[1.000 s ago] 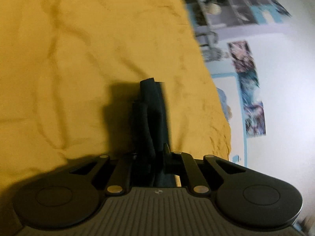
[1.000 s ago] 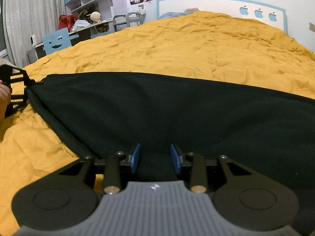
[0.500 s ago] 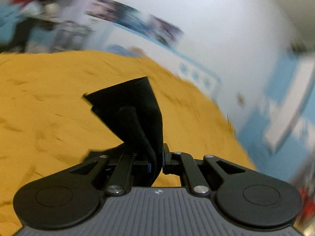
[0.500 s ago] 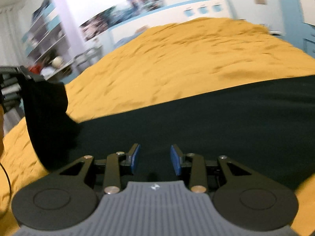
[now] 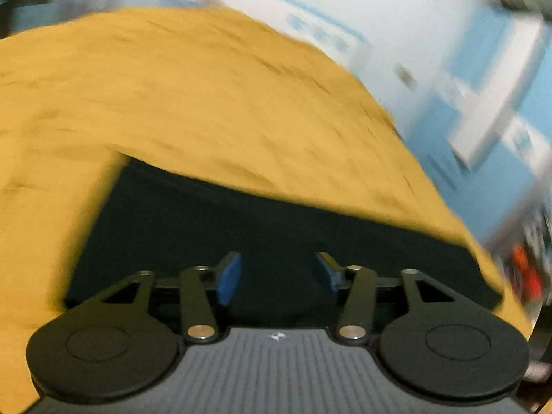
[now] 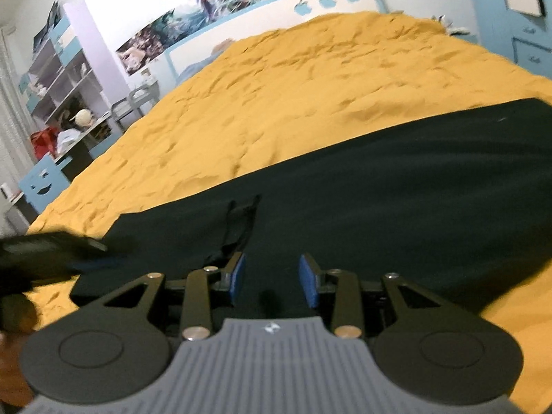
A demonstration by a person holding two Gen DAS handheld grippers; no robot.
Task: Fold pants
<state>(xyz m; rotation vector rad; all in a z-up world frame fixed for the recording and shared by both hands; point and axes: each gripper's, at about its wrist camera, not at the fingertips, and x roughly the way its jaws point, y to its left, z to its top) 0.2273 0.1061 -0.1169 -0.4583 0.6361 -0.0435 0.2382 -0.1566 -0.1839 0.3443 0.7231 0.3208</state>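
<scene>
The 2 views each look forward and downward along a gripper's fingers, from close above the bed [image 6: 310, 79]. The left wrist view, blurred, faces across the dark pants [image 5: 262, 220] toward a white and blue wall. The right wrist view faces the headboard [image 6: 276, 7] and shelves [image 6: 65, 79]. Both share the pants and the yellow bedspread [image 5: 172, 96].

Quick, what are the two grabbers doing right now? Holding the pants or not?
Left gripper: jaws opening, holding nothing; the dark pants lie below.
Right gripper: jaws opening, nothing pinched, over the pants.
</scene>
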